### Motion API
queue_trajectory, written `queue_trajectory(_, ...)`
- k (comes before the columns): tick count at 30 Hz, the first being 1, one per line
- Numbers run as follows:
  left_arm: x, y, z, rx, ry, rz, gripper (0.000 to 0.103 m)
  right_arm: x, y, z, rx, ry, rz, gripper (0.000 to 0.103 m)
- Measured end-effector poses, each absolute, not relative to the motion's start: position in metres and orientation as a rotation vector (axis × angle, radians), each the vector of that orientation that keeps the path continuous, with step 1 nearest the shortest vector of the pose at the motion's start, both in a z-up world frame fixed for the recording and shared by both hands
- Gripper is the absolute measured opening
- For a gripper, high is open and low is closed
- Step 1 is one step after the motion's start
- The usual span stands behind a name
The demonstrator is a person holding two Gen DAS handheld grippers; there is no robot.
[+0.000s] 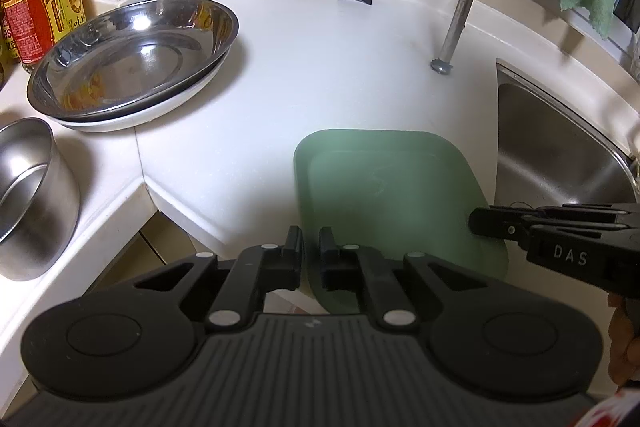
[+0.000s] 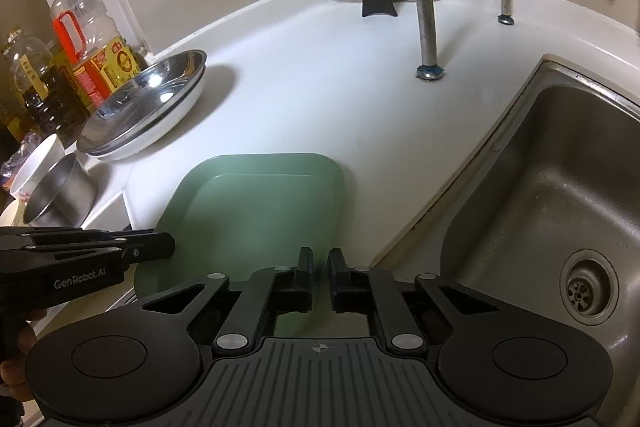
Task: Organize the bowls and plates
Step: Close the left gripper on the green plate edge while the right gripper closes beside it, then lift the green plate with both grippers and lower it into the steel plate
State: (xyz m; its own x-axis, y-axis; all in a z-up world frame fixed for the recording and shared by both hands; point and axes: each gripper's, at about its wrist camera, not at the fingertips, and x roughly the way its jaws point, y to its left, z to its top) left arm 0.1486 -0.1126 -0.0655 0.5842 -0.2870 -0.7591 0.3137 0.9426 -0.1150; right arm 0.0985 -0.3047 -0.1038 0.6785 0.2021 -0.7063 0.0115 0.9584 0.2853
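Left gripper (image 1: 310, 241) and right gripper (image 2: 320, 263) fingers nearly together, empty, above the flat green rectangular plastic tray (image 2: 256, 211). Risk: the tray overhangs the near counter (image 1: 328, 67) edge; a glancing pinch could tip it off.

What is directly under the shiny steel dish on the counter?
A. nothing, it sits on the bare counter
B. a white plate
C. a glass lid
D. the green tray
B: the steel dish sits nested in a white plate, whose white rim shows just below the steel edge in both views.

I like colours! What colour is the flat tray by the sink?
The tray is pale green. The right wrist view shows it best.
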Motion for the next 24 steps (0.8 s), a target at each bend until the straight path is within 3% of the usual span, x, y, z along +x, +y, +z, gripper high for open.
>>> queue_trajectory(24,0.162,-0.079,-0.033,-0.014,0.778,-0.277,0.007,0.125,-0.286,-0.076,0.238,0.726,0.196,0.006)
